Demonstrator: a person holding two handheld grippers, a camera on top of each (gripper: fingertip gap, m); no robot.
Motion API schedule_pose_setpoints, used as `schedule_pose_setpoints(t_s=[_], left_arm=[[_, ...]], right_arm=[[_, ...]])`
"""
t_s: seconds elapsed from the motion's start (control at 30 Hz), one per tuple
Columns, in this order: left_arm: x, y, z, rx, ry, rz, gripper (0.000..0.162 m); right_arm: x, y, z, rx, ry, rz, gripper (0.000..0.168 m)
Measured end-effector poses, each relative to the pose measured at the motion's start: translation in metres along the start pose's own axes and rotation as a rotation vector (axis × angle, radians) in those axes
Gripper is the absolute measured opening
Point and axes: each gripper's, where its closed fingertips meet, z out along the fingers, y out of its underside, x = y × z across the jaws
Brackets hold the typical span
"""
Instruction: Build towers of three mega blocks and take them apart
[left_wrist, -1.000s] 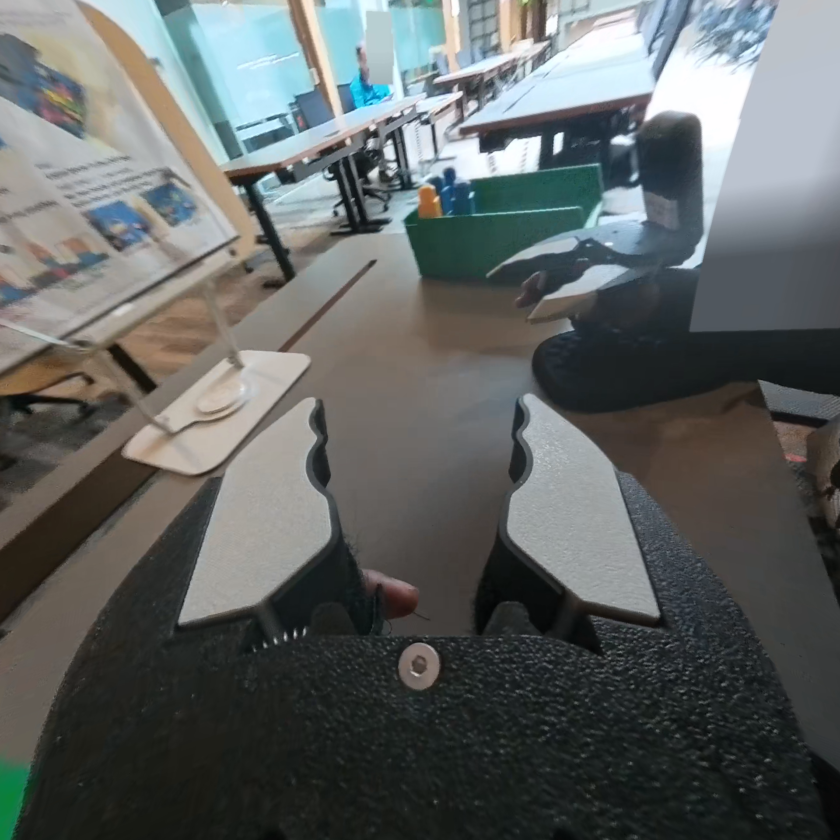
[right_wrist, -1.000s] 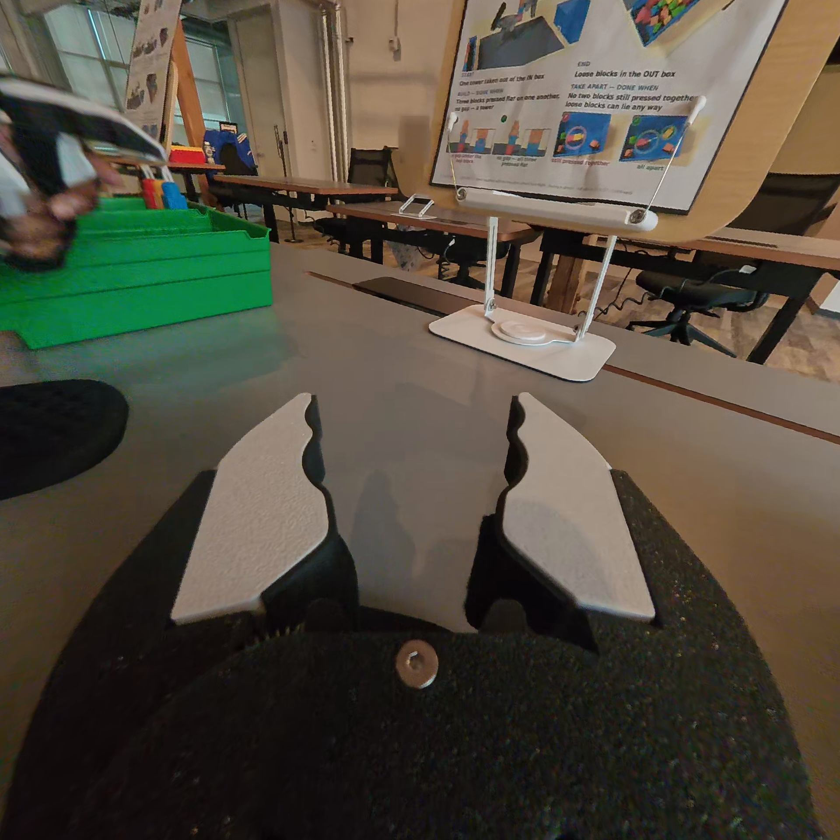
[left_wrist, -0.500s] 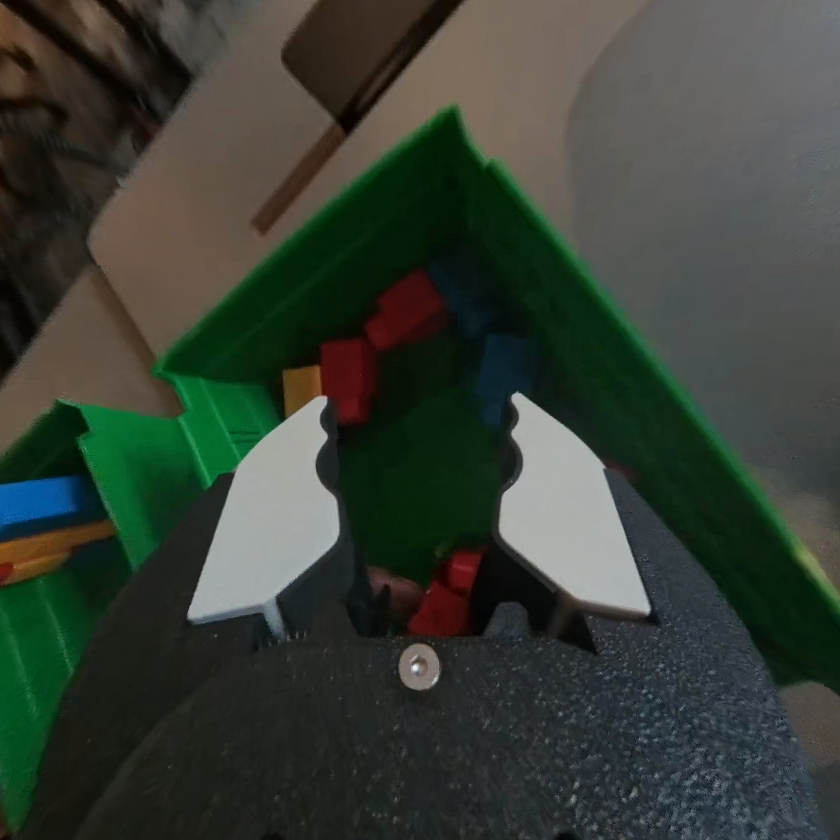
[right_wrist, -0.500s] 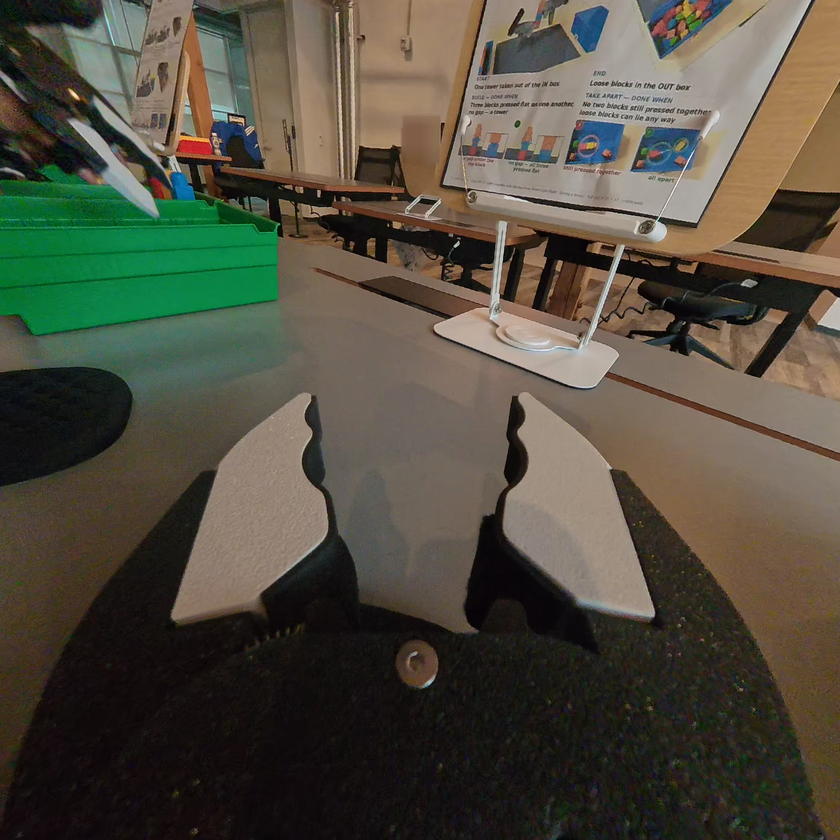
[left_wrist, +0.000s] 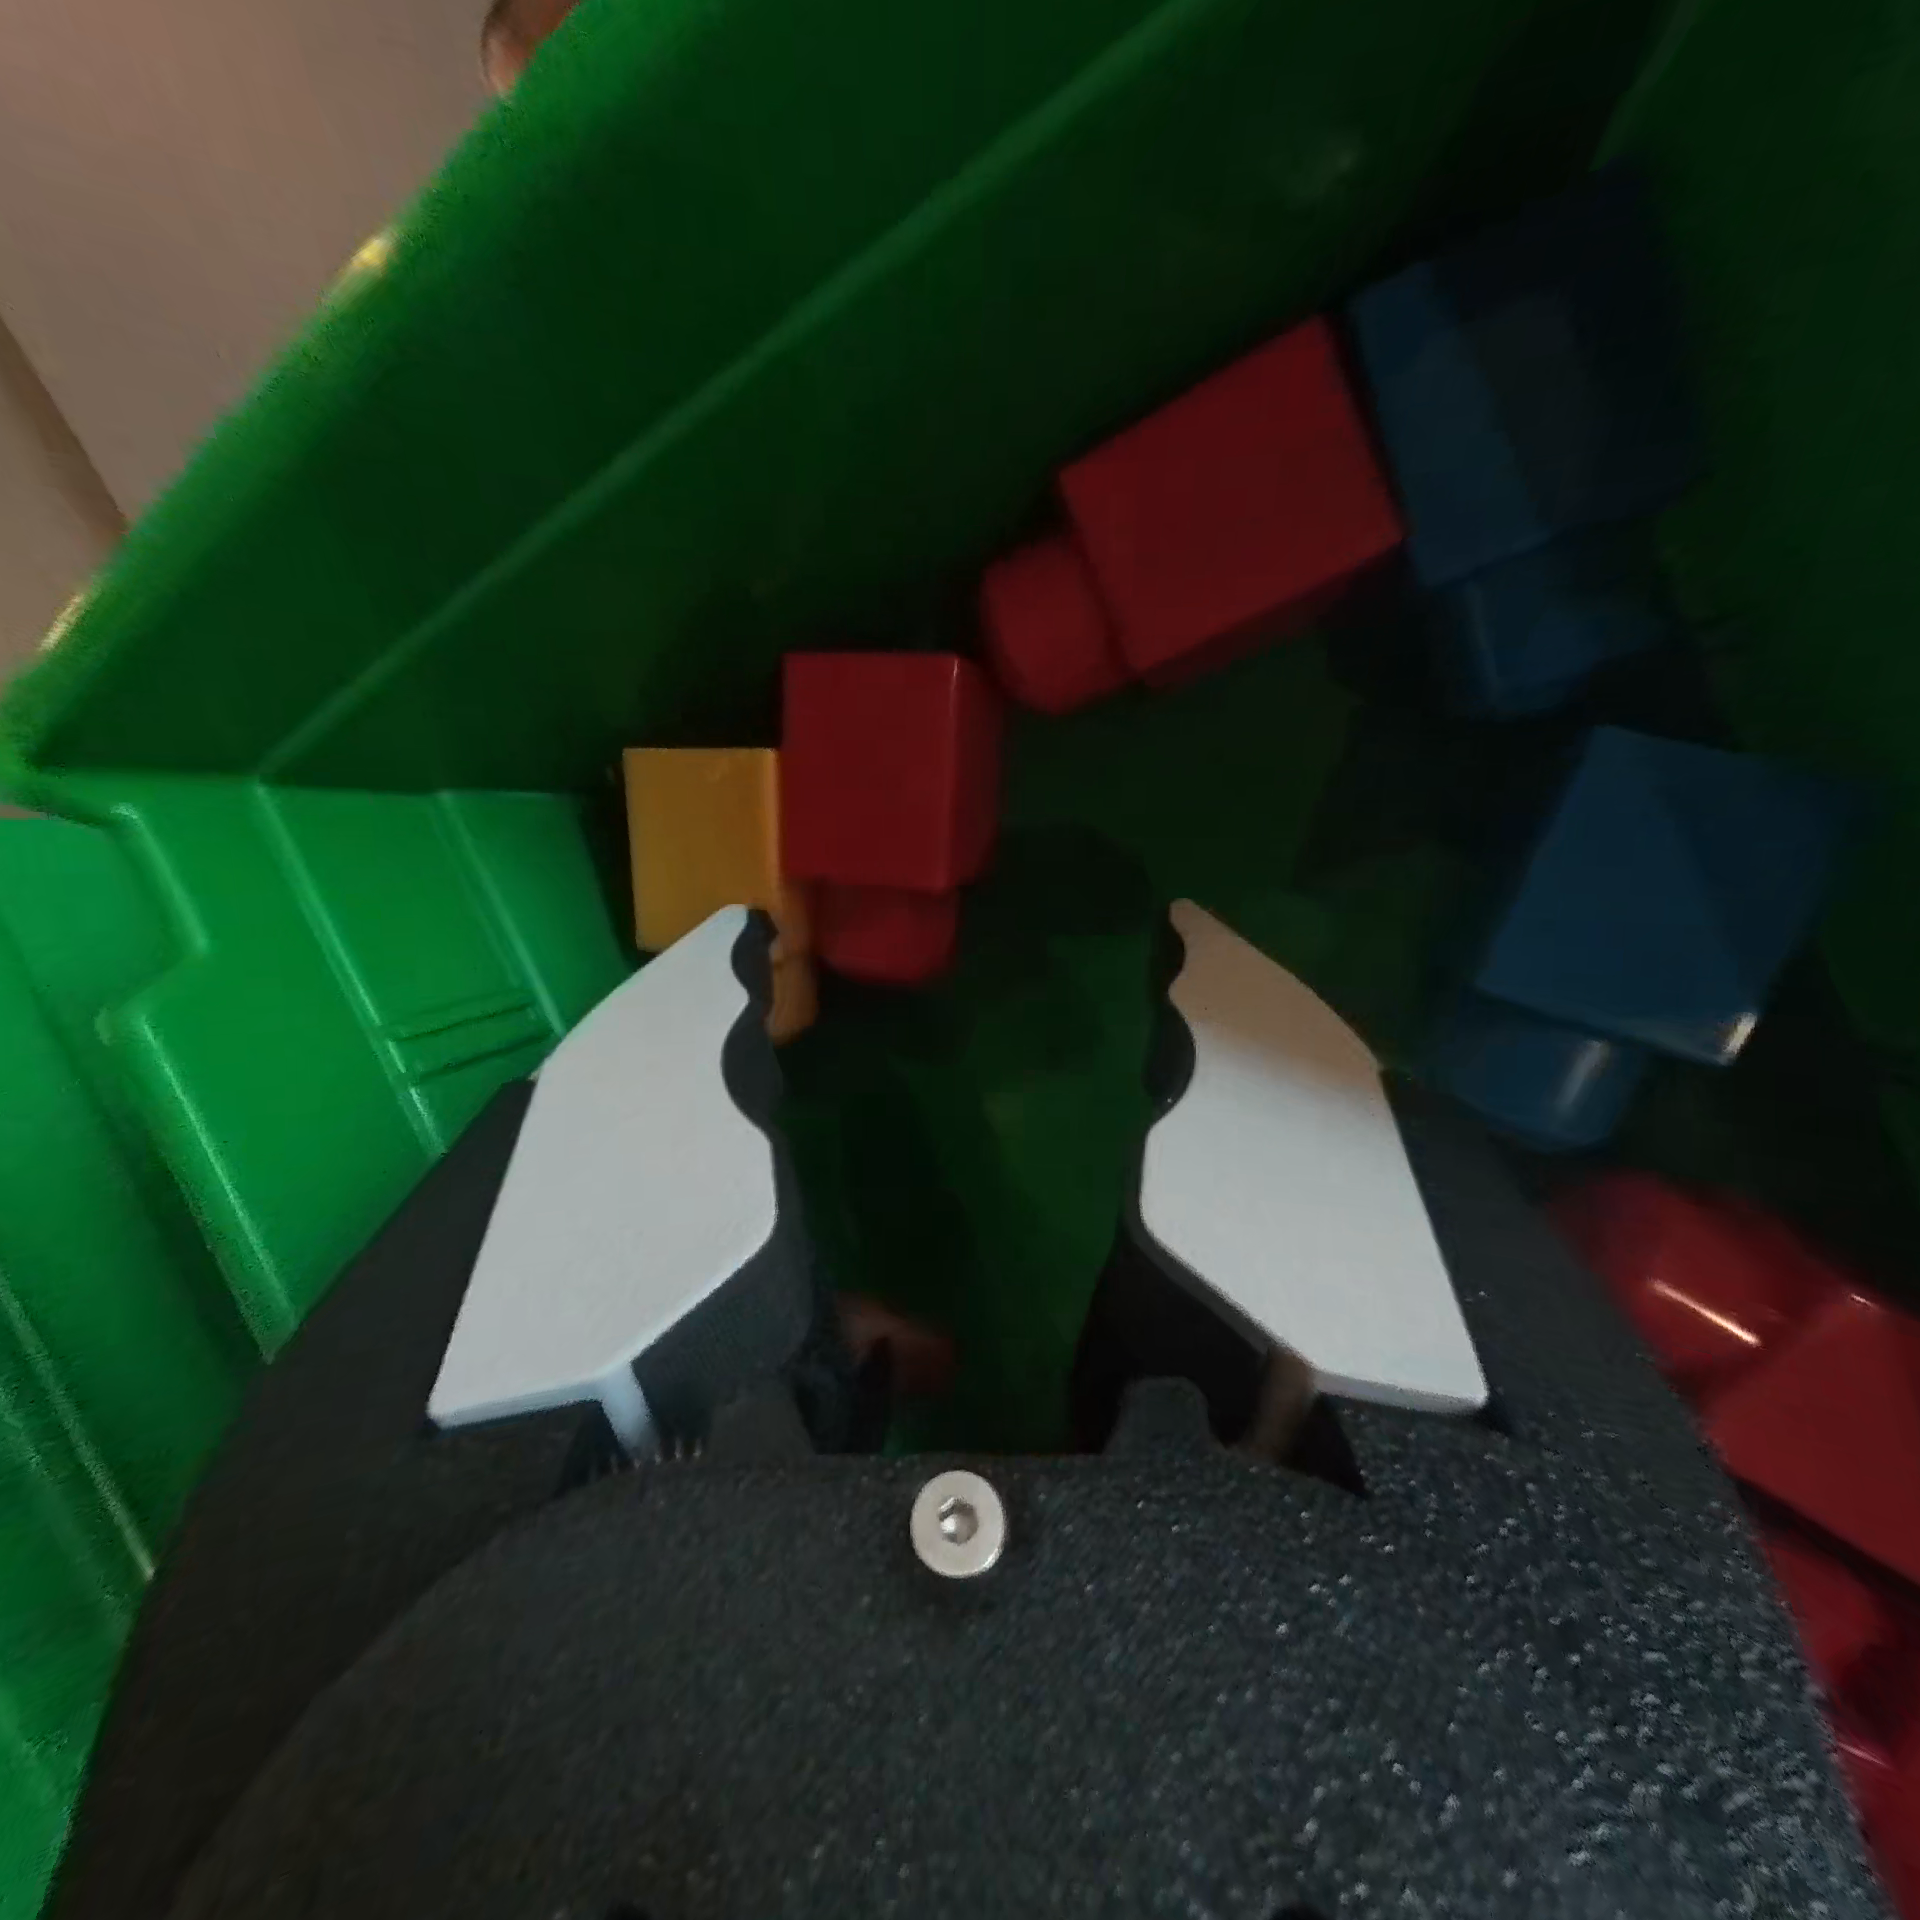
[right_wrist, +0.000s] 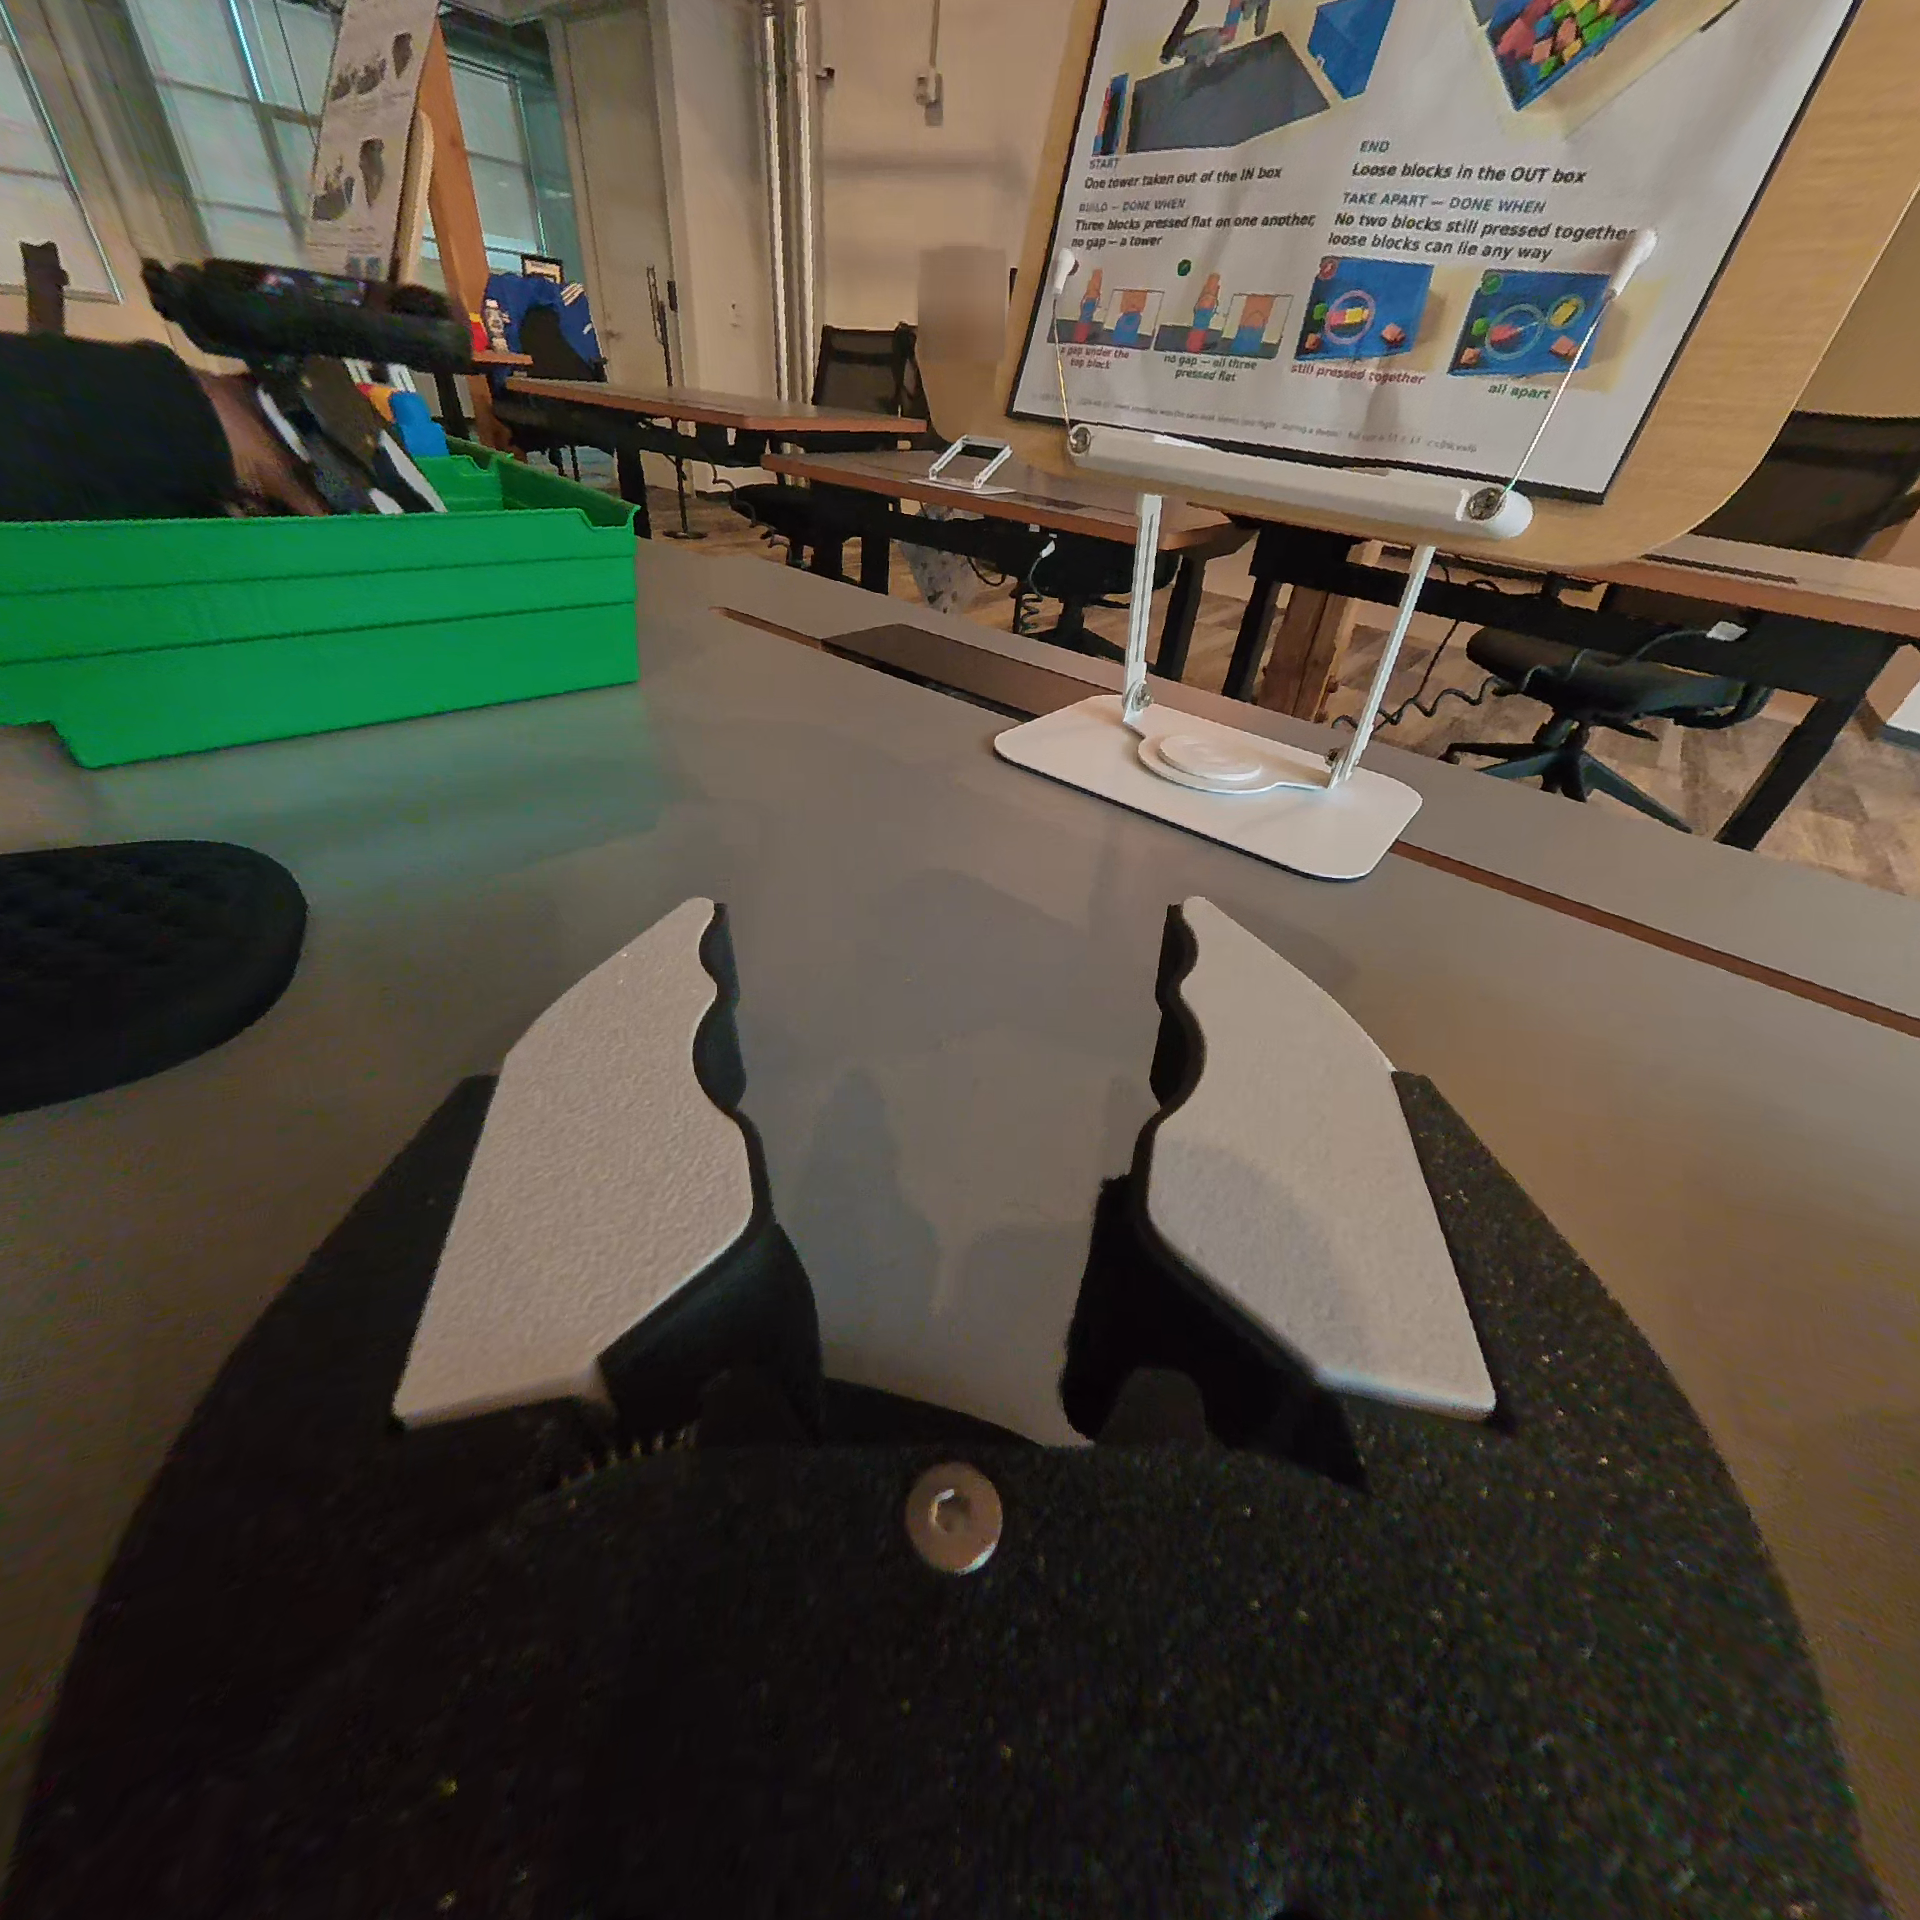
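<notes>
My left gripper (left_wrist: 961, 925) is open and empty, low inside a green bin (left_wrist: 312, 987) of loose mega blocks. A red block (left_wrist: 883, 790) and a yellow block (left_wrist: 701, 831) lie just past its left fingertip. Another red block (left_wrist: 1216, 520) and blue blocks (left_wrist: 1652, 894) lie farther in and to the right. More red blocks (left_wrist: 1787, 1382) lie at the right edge. My right gripper (right_wrist: 945, 914) is open and empty, low over the grey table (right_wrist: 935, 831). In the right wrist view the left gripper (right_wrist: 332, 436) reaches into the green bin (right_wrist: 312, 623) at far left.
A white stand (right_wrist: 1216, 769) holding an instruction sheet (right_wrist: 1351, 229) stands on the table ahead of my right gripper. A black pad (right_wrist: 114, 956) lies at the left. Desks and office chairs fill the room behind. Measured from the fingertips, the red block (left_wrist: 1216, 520) is 6 cm or so from the left gripper and 50 cm from the right.
My left gripper swung from above the table to over the green bin, then dropped down into it among the blocks. My right gripper has stayed almost still.
</notes>
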Motion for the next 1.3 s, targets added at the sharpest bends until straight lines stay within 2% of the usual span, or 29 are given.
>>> schedule_pose_setpoints(t_s=[0.17,0.27,0.43,0.53,0.67,0.73,0.93,1.1,1.3], left_arm=[[-0.004,0.0,0.0,0.002,-0.006,-0.012,0.065],[0.001,0.0,-0.003,0.012,0.033,-0.01,0.056],[0.004,0.01,0.006,-0.033,0.039,-0.003,0.059],[0.006,0.006,0.008,0.003,0.051,-0.016,0.056],[0.006,0.006,0.009,0.002,0.062,-0.02,0.047],[0.006,0.006,0.01,0.007,0.063,-0.026,0.029],[0.01,0.004,0.008,0.081,0.096,-0.098,0.027],[0.01,-0.001,-0.007,0.168,0.093,-0.13,0.026],[0.018,-0.025,-0.049,0.347,0.089,-0.115,0.025]], right_arm=[[0.001,0.0,0.0,0.003,0.002,0.009,0.078],[0.001,0.0,0.0,0.004,0.004,0.01,0.077],[0.001,0.0,0.0,0.0,0.003,0.008,0.077],[0.001,0.0,0.0,0.001,0.004,0.009,0.077],[0.001,0.0,0.0,0.0,0.004,0.009,0.077],[0.001,0.0,0.0,0.0,0.003,0.007,0.077],[0.001,0.0,0.0,-0.002,0.003,0.005,0.076],[-0.001,0.002,0.001,-0.013,-0.004,-0.005,0.075],[-0.003,0.003,0.002,-0.029,-0.008,-0.024,0.074]])
